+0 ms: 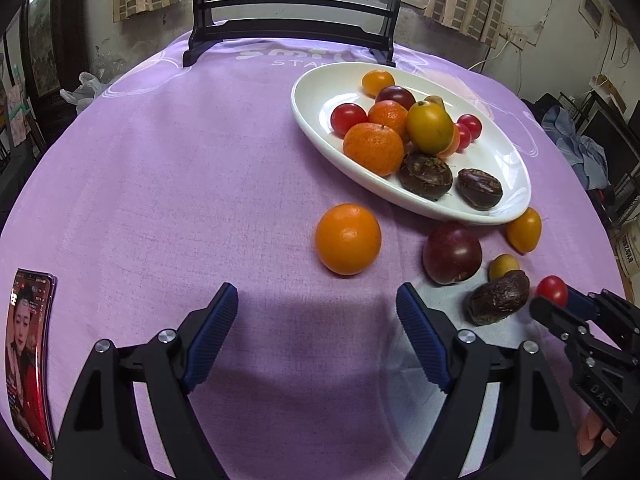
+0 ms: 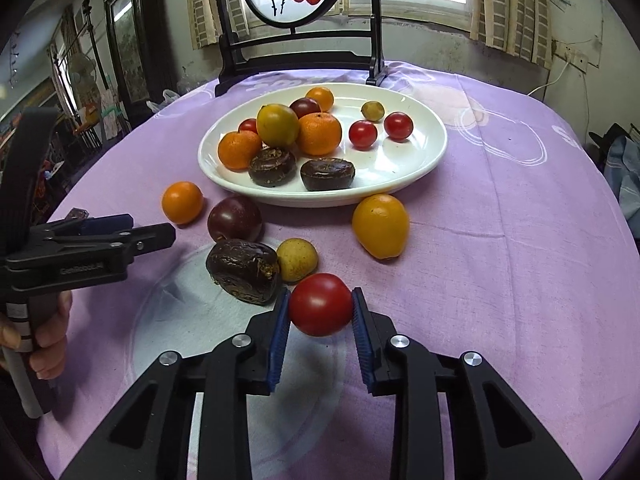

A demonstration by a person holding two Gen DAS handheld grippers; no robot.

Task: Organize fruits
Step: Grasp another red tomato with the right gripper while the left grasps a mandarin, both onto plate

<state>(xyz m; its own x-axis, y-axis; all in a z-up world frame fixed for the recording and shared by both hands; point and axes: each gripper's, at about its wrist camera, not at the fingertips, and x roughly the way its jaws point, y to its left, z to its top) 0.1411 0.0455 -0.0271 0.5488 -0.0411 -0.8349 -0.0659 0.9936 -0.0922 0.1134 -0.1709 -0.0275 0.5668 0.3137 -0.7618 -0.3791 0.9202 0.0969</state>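
Note:
A white oval plate (image 2: 420,160) (image 1: 508,168) holds several fruits: oranges, red tomatoes, a yellow-green fruit, dark wrinkled fruits. On the purple cloth in front of it lie an orange (image 1: 348,239) (image 2: 182,202), a dark plum (image 1: 452,253) (image 2: 235,219), a yellow fruit (image 2: 380,226) (image 1: 524,229), a small yellow fruit (image 2: 297,260) and a dark wrinkled fruit (image 2: 243,271) (image 1: 498,298). My right gripper (image 2: 321,312) (image 1: 560,296) is shut on a red tomato (image 2: 321,305) (image 1: 552,290). My left gripper (image 1: 318,316) is open and empty, just short of the orange; it also shows in the right wrist view (image 2: 160,232).
A phone (image 1: 28,360) with a lit screen lies at the table's left edge. A dark wooden stand (image 2: 298,60) with a round painted panel stands behind the plate. Room clutter surrounds the round table.

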